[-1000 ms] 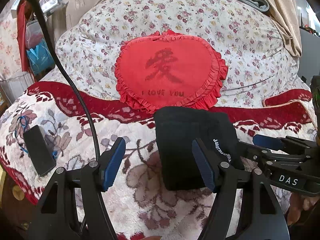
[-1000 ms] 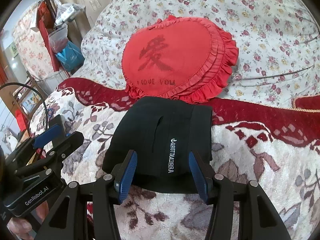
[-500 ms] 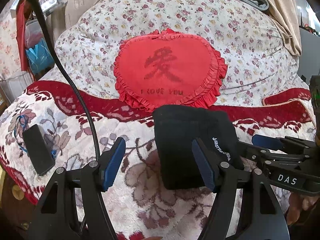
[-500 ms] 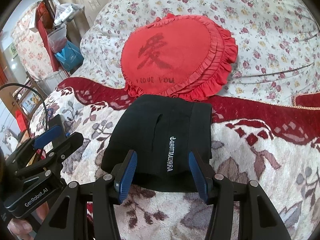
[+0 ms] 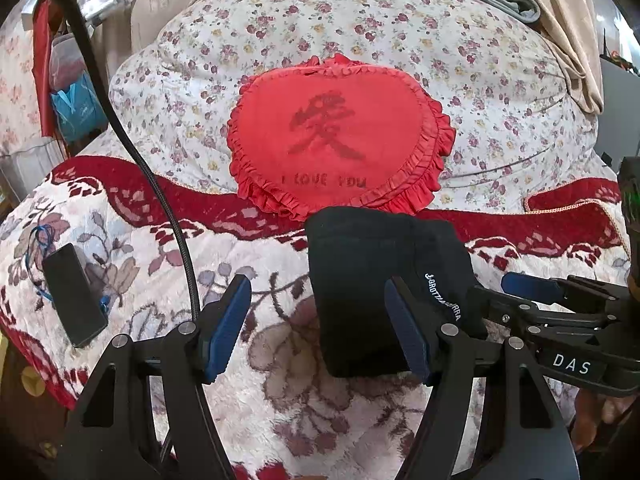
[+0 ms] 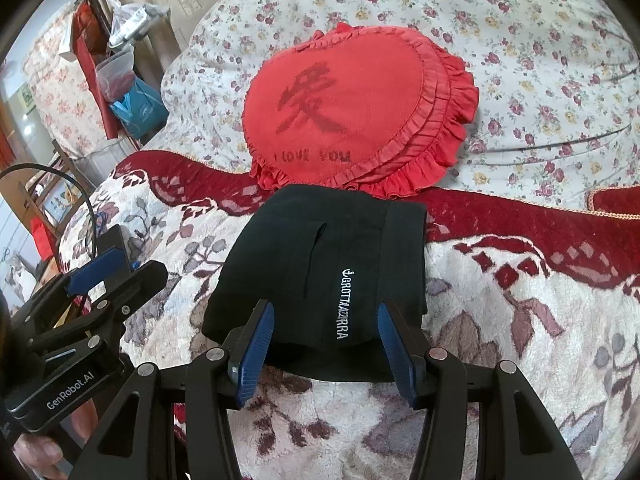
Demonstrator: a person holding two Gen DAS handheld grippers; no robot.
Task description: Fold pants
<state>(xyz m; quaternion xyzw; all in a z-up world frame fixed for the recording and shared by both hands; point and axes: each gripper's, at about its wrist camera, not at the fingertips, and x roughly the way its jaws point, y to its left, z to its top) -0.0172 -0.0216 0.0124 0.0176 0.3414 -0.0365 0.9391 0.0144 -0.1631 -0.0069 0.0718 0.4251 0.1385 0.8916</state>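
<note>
Bed blanket (image 5: 280, 380): folded pants (image 6: 320, 264) touching heart pillow (image 6: 352, 112), phone (image 5: 74, 294) maybe left.

- "I LOVE YOU" under a large dark Chinese character, on the red heart-shaped pillow (image 6: 352, 108), at 12 o'clock.
- White vertical lettering, roughly "GROTTAZZIRRA" (the first mark is unclear), on the folded black pants (image 6: 320, 268).
- "GenRobot.AI" on the left claw (image 6: 96, 276), at 8 o'clock in the right wrist view.
- "DAS" on the right claw (image 5: 532, 286), at 4 o'clock in the left wrist view.

The folded black cotton pants (image 6: 320, 264) carry white lettering. The plush blanket (image 6: 520, 320) is cream with maroon flowers and a dark red border. The frilled heart-shaped red cushion (image 6: 356, 108) bears darker red writing.
</note>
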